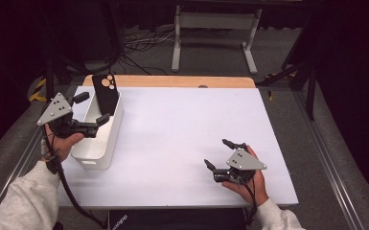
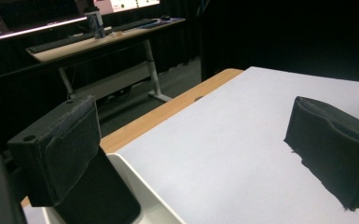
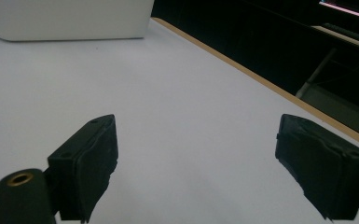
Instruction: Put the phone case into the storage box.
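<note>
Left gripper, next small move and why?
Probably ease the left gripper back and up, away from the white bin. Its jaws stand wide open, one beside the black phone, which leans upright in the bin's far end with nothing gripping it. The right gripper rests open on the table, so no handover looks pending.

A white-topped table [image 1: 182, 139] with a wooden strip along its far edge carries one thing directly — a white bin [image 1: 101, 139], long and open, set near the left edge. A black phone [image 1: 106, 93] stands tilted inside it — poking above the rim.
</note>
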